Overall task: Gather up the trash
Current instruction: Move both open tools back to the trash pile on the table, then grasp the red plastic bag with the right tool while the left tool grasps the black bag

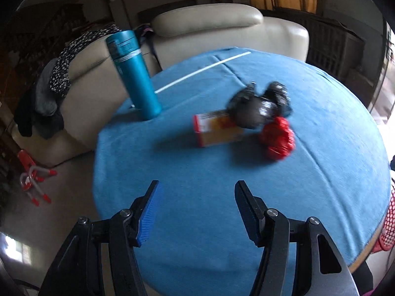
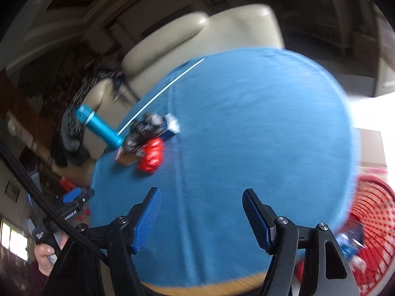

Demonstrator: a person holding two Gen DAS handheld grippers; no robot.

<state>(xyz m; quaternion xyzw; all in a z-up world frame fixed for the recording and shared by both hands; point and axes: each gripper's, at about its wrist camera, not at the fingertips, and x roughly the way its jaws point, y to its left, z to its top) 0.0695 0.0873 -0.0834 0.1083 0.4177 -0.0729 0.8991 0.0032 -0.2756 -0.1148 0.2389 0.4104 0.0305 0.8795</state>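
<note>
- Through the left wrist view we saw our left gripper [image 1: 196,190] with jaws apart and empty over the blue cloth [image 1: 172,172].
- The trash lay mid-table: a small carton [image 1: 212,129], a black crumpled wrapper [image 1: 259,103] on it, and a red wrapper [image 1: 279,135] touching both.
- A teal bottle [image 1: 133,74] stood upright near the table's edge.
- Only the right wrist view showed the red mesh basket [image 2: 370,209] beside the table; our right gripper [image 2: 201,194] hung parted, holding nothing.

A cream leather sofa [image 1: 229,32] stands beyond the blue-clothed round table [image 1: 222,172].
</note>
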